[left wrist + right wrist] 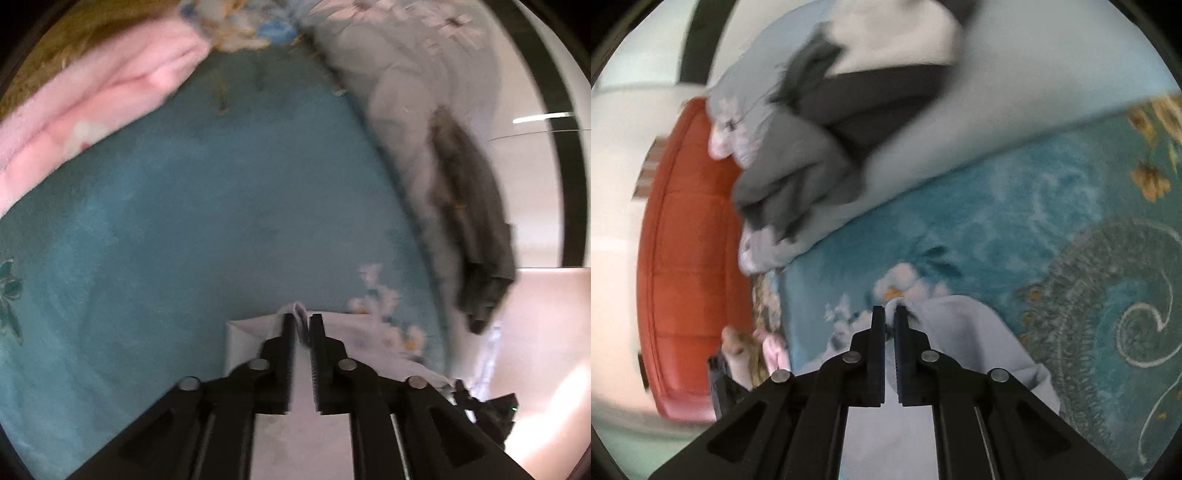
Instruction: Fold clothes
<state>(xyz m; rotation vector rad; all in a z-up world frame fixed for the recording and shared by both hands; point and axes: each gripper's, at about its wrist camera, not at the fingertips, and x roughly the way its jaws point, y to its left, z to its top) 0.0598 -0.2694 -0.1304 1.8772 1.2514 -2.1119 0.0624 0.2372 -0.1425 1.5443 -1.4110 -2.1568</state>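
Teal floral bed cover [166,221], pink blanket [96,96], grey bedding [923,147], white garment [964,332]

The left tongs [302,323] point down at a teal bed cover [177,221], a fold of pale cloth [255,332] pinched between their tips. A pink blanket [92,99] lies at the upper left. A dark grey garment [469,206] lies on a pale grey quilt [402,110] at the right.

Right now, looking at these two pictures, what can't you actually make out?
- Left view: most of the white cloth lies under the left gripper, so its shape and kind stay unknown.
- Right view: the pale cloth runs beneath the right gripper and off the bottom edge.
- Both views: the grey clothes are blurred; how many pieces is unclear.
- Right view: the hand is cut off.
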